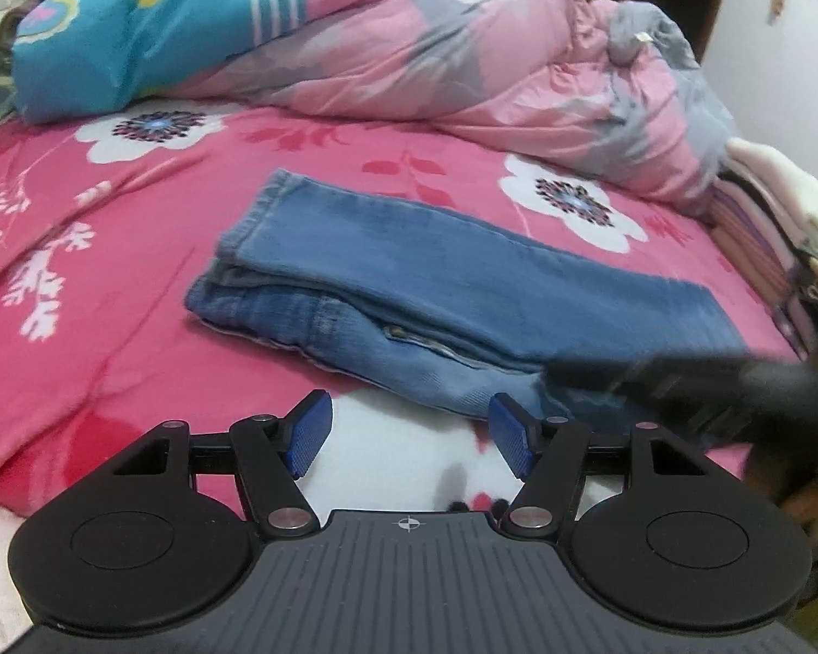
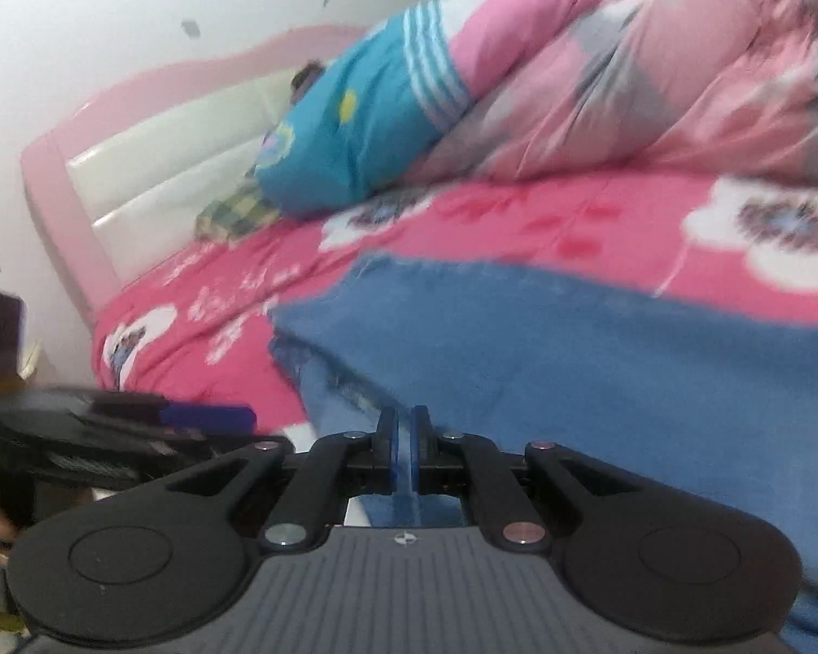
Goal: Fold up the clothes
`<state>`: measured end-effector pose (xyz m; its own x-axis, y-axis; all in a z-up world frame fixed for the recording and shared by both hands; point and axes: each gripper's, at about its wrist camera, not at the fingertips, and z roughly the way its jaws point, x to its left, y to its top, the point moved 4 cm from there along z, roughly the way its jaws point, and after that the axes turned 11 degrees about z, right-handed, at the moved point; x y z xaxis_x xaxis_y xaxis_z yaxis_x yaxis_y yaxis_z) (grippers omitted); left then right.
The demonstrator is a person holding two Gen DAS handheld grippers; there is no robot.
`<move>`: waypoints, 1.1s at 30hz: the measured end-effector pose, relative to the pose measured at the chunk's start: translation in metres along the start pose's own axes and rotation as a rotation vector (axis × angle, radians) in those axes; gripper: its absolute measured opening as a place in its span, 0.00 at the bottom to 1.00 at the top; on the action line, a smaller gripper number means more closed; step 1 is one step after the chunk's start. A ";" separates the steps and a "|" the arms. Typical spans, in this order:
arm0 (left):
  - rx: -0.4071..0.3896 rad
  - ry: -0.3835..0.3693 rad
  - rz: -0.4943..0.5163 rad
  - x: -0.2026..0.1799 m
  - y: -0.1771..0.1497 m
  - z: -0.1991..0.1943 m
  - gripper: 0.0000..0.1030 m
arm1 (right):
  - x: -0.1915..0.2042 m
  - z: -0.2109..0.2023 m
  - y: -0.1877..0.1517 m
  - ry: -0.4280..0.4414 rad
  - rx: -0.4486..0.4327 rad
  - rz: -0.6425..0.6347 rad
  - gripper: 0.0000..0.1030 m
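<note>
jeans (image 1: 409, 283) lie on pink bedsheet (image 1: 109, 272), folded in half lengthwise, more folds left i judge. my left gripper (image 1: 409, 430) gapes empty just short of them. my right gripper (image 2: 404, 436) pinches denim edge, pads closed on fabric.

**Black tongs, blue pads, ribbed grey body**

Both my tools look alike. The left tongs (image 1: 409, 436) carry ridged blue pads (image 1: 311, 433) on black linkage arms, pinned with silver-capped screws (image 1: 288, 518). On either side sits a round black housing with a raised disc (image 1: 122, 539). Nearest me runs a grey ribbed plate with a small white crosshair mark (image 1: 407, 524). The right tongs (image 2: 404, 447) match: same blue pads, black arms, one coppery screw cap (image 2: 519, 532).
</note>
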<state>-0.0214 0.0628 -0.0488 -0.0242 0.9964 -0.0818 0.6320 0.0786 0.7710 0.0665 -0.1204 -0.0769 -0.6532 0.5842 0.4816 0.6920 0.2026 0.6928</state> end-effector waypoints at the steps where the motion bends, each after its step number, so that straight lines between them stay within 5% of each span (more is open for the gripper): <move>1: -0.002 0.007 0.000 0.002 -0.001 -0.001 0.62 | -0.003 0.004 -0.008 -0.005 0.017 0.004 0.03; 6: 0.010 0.037 -0.003 0.015 -0.003 0.000 0.62 | -0.009 -0.016 -0.020 0.000 0.066 0.028 0.03; 13: 0.048 0.106 -0.051 0.030 0.003 0.007 0.62 | 0.010 0.001 0.016 0.079 -0.032 0.020 0.04; 17: 0.036 0.122 -0.047 0.032 0.011 0.005 0.62 | -0.003 0.032 -0.014 0.124 0.042 0.102 0.04; 21: 0.022 0.108 0.000 0.021 0.016 0.009 0.62 | -0.001 -0.001 -0.036 0.126 0.090 0.092 0.04; 26: 0.021 0.083 0.051 -0.001 0.018 0.022 0.62 | -0.004 -0.052 -0.009 0.165 -0.081 0.140 0.04; 30: 0.015 0.074 0.082 -0.014 0.021 0.026 0.62 | -0.024 -0.037 -0.003 0.090 -0.081 0.134 0.04; 33: 0.009 0.082 0.119 -0.022 0.021 0.027 0.62 | -0.042 -0.028 -0.029 0.066 -0.037 0.173 0.04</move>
<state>0.0135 0.0414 -0.0476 -0.0117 0.9980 0.0620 0.6409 -0.0401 0.7666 0.0655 -0.1729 -0.1019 -0.5453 0.5550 0.6282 0.7845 0.0740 0.6156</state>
